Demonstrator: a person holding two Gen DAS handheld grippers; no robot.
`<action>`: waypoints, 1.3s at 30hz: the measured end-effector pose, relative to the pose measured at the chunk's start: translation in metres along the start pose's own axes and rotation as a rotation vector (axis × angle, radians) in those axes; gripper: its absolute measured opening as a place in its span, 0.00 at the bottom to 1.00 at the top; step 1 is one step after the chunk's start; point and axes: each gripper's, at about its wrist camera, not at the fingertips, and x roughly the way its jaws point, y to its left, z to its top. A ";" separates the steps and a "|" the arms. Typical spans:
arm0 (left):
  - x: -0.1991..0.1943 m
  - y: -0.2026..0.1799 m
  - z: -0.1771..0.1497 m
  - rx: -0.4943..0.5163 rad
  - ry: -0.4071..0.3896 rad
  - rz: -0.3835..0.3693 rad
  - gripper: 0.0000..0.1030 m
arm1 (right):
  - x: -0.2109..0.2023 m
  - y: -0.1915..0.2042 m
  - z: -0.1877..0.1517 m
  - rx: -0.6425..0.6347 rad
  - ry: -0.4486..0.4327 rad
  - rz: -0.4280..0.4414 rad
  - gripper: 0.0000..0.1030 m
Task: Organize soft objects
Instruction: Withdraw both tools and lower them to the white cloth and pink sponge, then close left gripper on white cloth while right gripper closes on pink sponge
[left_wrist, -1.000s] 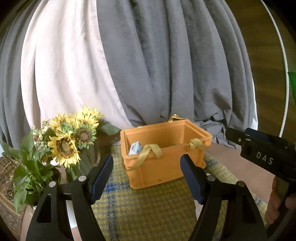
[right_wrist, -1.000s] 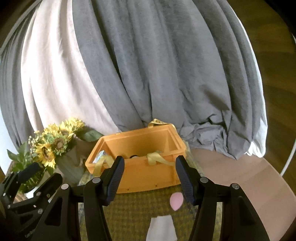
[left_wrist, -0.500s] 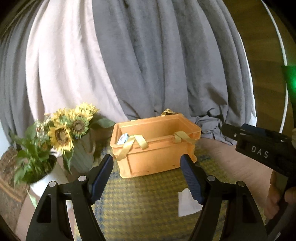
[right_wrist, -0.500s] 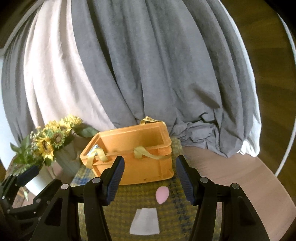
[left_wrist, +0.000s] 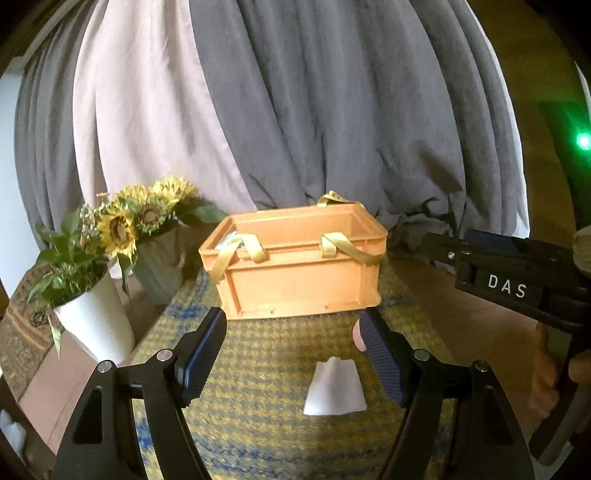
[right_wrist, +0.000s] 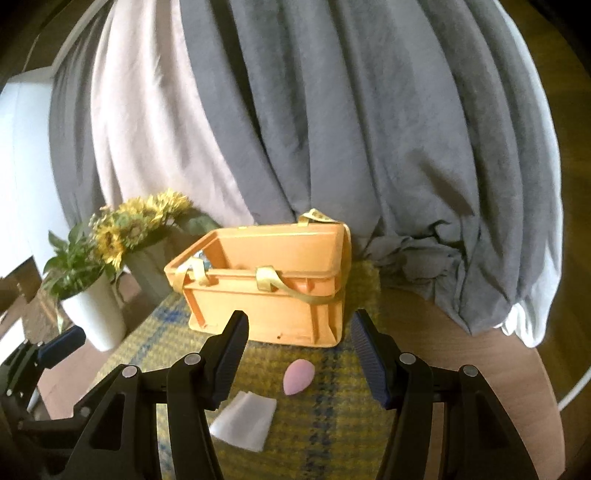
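A yellow-and-blue woven mat (left_wrist: 258, 387) covers the wooden counter (right_wrist: 498, 369) before grey and pale curtains (left_wrist: 295, 110), with sunflowers (left_wrist: 144, 218) and a white pot (left_wrist: 96, 325) at the left edge and the orange basket (left_wrist: 299, 273) at frame centre. Compared with a second ago, both views sit farther back, so the white cloth (right_wrist: 245, 421) and pink sponge (right_wrist: 297, 376) now lie on the mat below the basket. The left gripper (left_wrist: 291, 350) and right gripper (right_wrist: 297, 350) hold nothing, jaws spread wide; "DAS" is printed on the right gripper's body at right.
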 end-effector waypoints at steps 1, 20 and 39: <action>0.002 -0.004 -0.002 -0.003 0.005 0.011 0.72 | 0.002 -0.003 -0.001 -0.002 0.005 0.012 0.57; 0.066 -0.032 -0.042 -0.024 0.167 0.052 0.62 | 0.077 -0.029 -0.032 -0.093 0.158 0.183 0.57; 0.137 -0.036 -0.075 -0.061 0.337 0.012 0.53 | 0.159 -0.029 -0.063 -0.139 0.339 0.241 0.57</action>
